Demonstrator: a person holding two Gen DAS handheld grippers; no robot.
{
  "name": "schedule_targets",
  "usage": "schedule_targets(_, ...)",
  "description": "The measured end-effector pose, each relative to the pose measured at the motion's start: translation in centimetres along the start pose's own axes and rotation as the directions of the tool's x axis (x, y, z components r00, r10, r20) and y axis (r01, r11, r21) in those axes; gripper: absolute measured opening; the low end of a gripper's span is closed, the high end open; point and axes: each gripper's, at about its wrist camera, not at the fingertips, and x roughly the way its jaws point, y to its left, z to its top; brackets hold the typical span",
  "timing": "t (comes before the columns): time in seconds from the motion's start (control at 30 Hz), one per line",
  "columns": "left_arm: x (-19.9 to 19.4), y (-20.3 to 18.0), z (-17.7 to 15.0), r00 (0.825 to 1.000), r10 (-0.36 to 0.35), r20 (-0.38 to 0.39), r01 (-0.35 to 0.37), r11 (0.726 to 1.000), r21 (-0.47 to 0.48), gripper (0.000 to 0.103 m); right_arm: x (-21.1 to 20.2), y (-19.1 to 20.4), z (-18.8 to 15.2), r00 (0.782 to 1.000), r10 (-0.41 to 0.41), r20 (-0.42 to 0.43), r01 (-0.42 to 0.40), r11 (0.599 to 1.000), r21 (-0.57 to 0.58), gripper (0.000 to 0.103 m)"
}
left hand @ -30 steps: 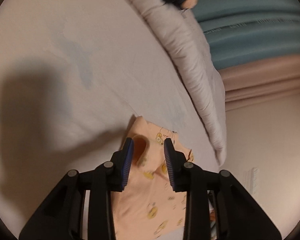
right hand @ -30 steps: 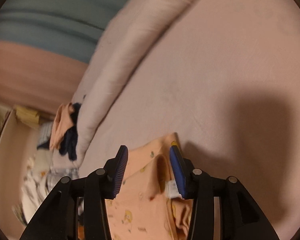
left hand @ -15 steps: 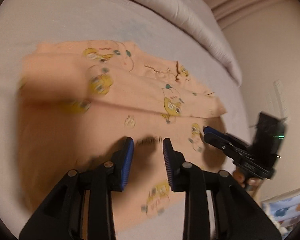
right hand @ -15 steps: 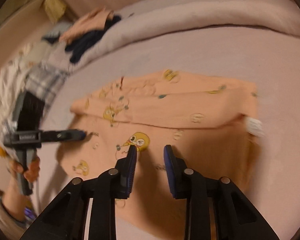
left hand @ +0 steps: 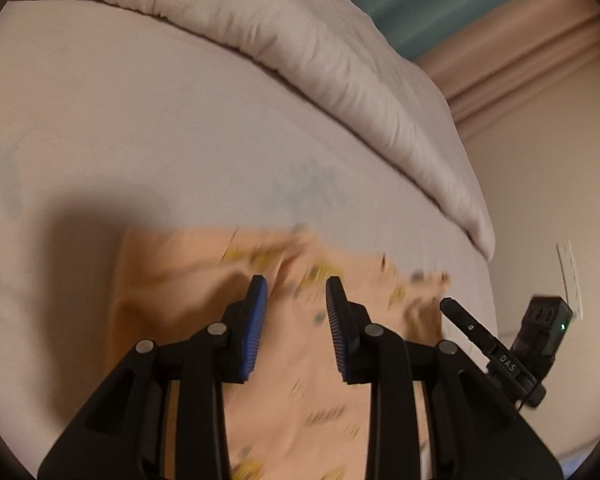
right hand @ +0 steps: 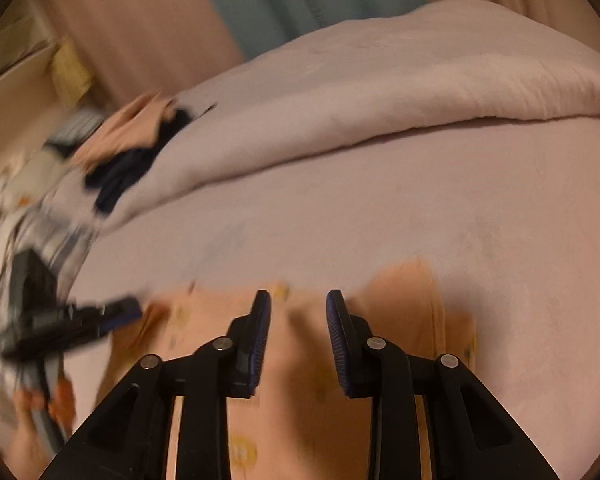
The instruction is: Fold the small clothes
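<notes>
A small peach garment [left hand: 204, 272] with yellow cartoon prints lies on the pale bed sheet [left hand: 140, 120], blurred by motion. My left gripper [left hand: 296, 284] hovers over its middle with the jaws a little apart and no cloth pinched. My right gripper [right hand: 294, 298] hangs over the same garment [right hand: 412, 308], also slightly apart and holding nothing. Each gripper shows in the other's view: the right gripper [left hand: 446, 306] reaches in at the garment's right edge, and the left gripper [right hand: 128, 308] comes in from the left.
A rolled pale duvet [left hand: 300, 40] runs along the far side of the bed. A pile of mixed clothes [right hand: 132, 152] lies at the duvet's left end. A person's hand [right hand: 32, 404] holds the left gripper's handle. A wall socket [left hand: 570, 272] is on the right.
A second ago both grippers were low at the garment's corners. Half a second ago it lay spread and folded over. Both have since shifted across it, and the right jaws have narrowed.
</notes>
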Motion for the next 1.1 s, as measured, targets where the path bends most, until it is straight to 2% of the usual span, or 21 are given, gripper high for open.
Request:
schedule_targets(0.03,-0.2,0.3,-0.6,1.0,0.011,-0.017,-0.011,1.0,0.017,0.029,-0.3,0.3,-1.2,0.999,-0.004,-0.036,0.002,0.999,-0.046,0.03)
schedule_targets(0.07,-0.1,0.3,-1.5,0.997,0.066,-0.026,-0.064,0.996,0.053,0.03,-0.3,0.6,-1.9,0.998,-0.014,-0.061,0.009,0.996,-0.087,0.03)
schedule_targets(0.13,-0.7,1.5,-2.6,0.987,0.157,-0.019,-0.155,0.984,0.085,0.027,-0.1,0.7,-3.6,0.99,-0.12,-0.079,0.104,0.976,-0.189,0.03)
schedule_targets(0.2,-2.1,3.7,-2.8,0.99,0.138,0.008,-0.138,0.99,-0.014,0.022,0.8,-0.9,-3.9,0.97,-0.221,-0.098,0.202,0.964,-0.173,0.03)
schedule_targets(0.27,-3.8,4.9,-2.7,0.99,0.134,0.051,-0.128,0.986,-0.102,0.022,0.0,-2.7,-3.5,0.979,-0.183,-0.094,0.178,0.982,-0.054,0.03)
schedule_targets(0.33,-5.0,4.9,-2.7,0.988,0.137,0.075,-0.13,0.987,-0.095,0.025,-1.1,-2.7,-3.3,0.98,-0.187,-0.065,0.186,0.982,-0.022,0.03)
schedule_targets(0.37,-5.4,4.4,-3.0,0.991,0.119,0.068,-0.114,0.991,-0.074,0.026,-1.9,-2.0,-3.5,0.98,-0.194,-0.035,0.192,0.98,-0.047,0.03)
schedule_targets(0.4,-5.2,3.8,-3.3,0.994,0.091,0.052,-0.088,0.995,-0.054,0.026,-2.4,-1.3,-3.8,0.986,-0.167,-0.023,0.165,0.984,-0.062,0.03)
schedule_targets(0.5,-3.7,1.1,-4.1,1.0,0.024,-0.01,-0.024,0.999,0.042,0.026,-2.7,-0.1,-5.3,0.998,-0.041,-0.045,0.037,0.995,-0.092,0.03)
schedule_targets(0.57,-2.1,-0.4,-4.4,0.999,0.001,-0.055,0.004,0.996,0.087,0.026,-2.0,1.1,-6.2,0.997,-0.038,-0.062,0.031,0.993,-0.114,0.03)
schedule_targets(0.6,-0.7,-1.1,-4.4,0.997,0.012,-0.075,-0.004,0.994,0.108,0.026,-1.7,1.6,-6.7,0.997,-0.027,-0.074,0.018,0.992,-0.122,0.03)
schedule_targets(0.67,1.9,-1.6,-3.7,0.993,0.083,-0.086,-0.071,0.989,0.128,0.025,-1.7,2.2,-7.2,0.996,-0.001,-0.084,-0.009,0.992,-0.125,0.03)
schedule_targets(0.73,2.8,-1.3,-2.2,0.99,0.132,-0.045,-0.125,0.983,0.134,0.014,-2.0,2.4,-7.2,0.996,0.014,-0.083,-0.024,0.991,-0.129,0.03)
schedule_targets(0.8,2.4,-0.5,0.8,0.982,0.188,0.035,-0.19,0.979,0.072,0.014,-2.4,2.8,-7.3,0.998,0.012,-0.066,-0.021,0.99,-0.138,0.03)
schedule_targets(0.83,1.8,-0.1,2.3,0.969,0.231,0.09,-0.234,0.972,0.03,0.015,-2.7,2.4,-7.1,0.999,-0.005,-0.051,-0.002,0.991,-0.134,0.03)
schedule_targets(0.9,0.4,0.8,4.1,0.955,0.261,0.142,-0.256,0.965,-0.051,0.019,-3.2,1.5,-6.8,0.999,-0.025,-0.037,0.021,0.993,-0.118,0.03)
schedule_targets(0.93,-0.3,1.1,4.5,0.951,0.264,0.158,-0.255,0.964,-0.079,0.023,-3.7,0.8,-6.9,0.999,-0.033,-0.03,0.029,0.993,-0.11,0.03)
schedule_targets(0.97,-0.9,1.3,4.7,0.958,0.231,0.168,-0.219,0.972,-0.086,0.025,-4.1,0.5,-6.9,0.999,-0.037,-0.027,0.034,0.994,-0.106,0.03)
schedule_targets(1.03,-2.2,0.7,3.8,0.969,0.183,0.166,-0.178,0.983,-0.044,0.029,-4.2,-0.3,-6.5,0.999,-0.046,-0.02,0.043,0.994,-0.096,0.03)
schedule_targets(1.1,-2.7,0.2,2.1,0.982,0.137,0.127,-0.138,0.99,0.006,0.034,-4.1,-1.2,-5.8,0.998,-0.062,-0.01,0.061,0.995,-0.081,0.03)
